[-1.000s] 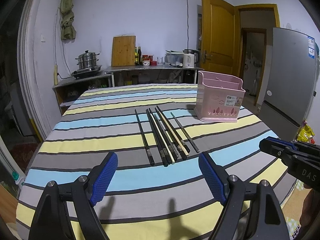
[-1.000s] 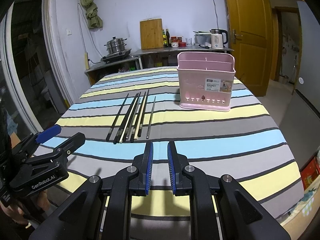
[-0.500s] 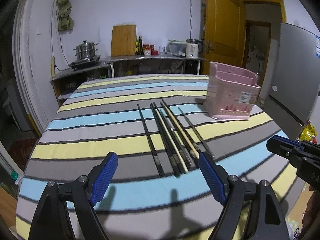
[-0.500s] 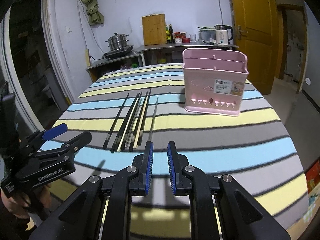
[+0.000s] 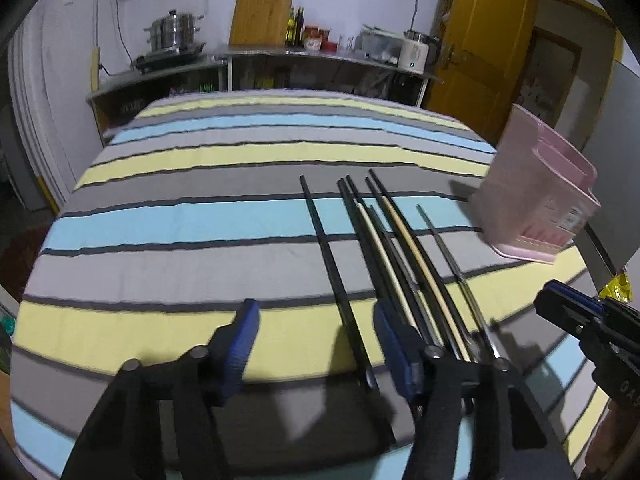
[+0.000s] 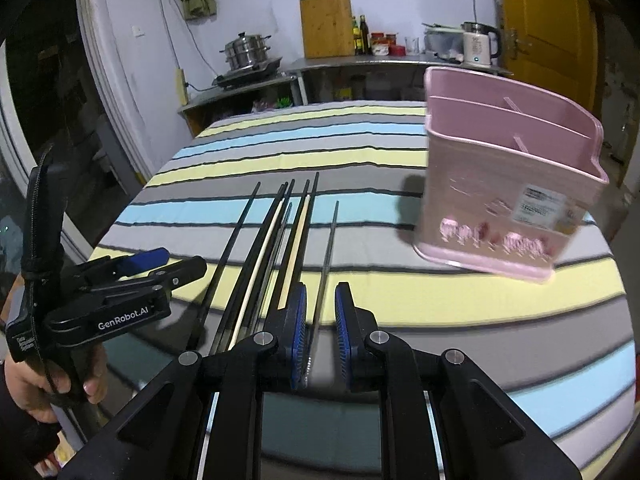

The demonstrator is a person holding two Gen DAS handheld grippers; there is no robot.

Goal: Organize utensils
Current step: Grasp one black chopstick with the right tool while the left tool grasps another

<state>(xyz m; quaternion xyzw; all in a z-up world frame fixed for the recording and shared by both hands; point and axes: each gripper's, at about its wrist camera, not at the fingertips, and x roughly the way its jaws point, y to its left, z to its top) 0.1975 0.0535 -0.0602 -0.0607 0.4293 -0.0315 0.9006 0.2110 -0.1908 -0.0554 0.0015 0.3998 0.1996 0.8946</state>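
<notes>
Several chopsticks lie side by side on the striped tablecloth (image 5: 180,220). My left gripper (image 5: 318,344) hangs low over their near ends. Its jaws are closing, with the leftmost black chopstick (image 5: 324,248) between them and the pads clear of it. Its right finger covers the near ends of the black and cream bundle (image 5: 392,248). My right gripper (image 6: 321,332) has a narrow gap, and the thin grey chopstick (image 6: 330,240) runs into that gap without being pressed. The pink utensil basket (image 6: 500,184) stands upright to the right. Each gripper shows in the other's view, the left gripper (image 6: 180,264) and the right gripper (image 5: 556,300).
A hand (image 6: 48,384) holds the left gripper at the table's near left edge. Behind the table a counter carries a steamer pot (image 5: 172,32), a wooden cutting board (image 5: 262,12) and a kettle (image 6: 478,48). A yellow door (image 5: 484,48) and a grey fridge (image 5: 616,140) stand at the right.
Both grippers have moved forward and down over the chopsticks' near ends. The left jaws have narrowed around the leftmost chopstick. The right gripper's gap looks unchanged.
</notes>
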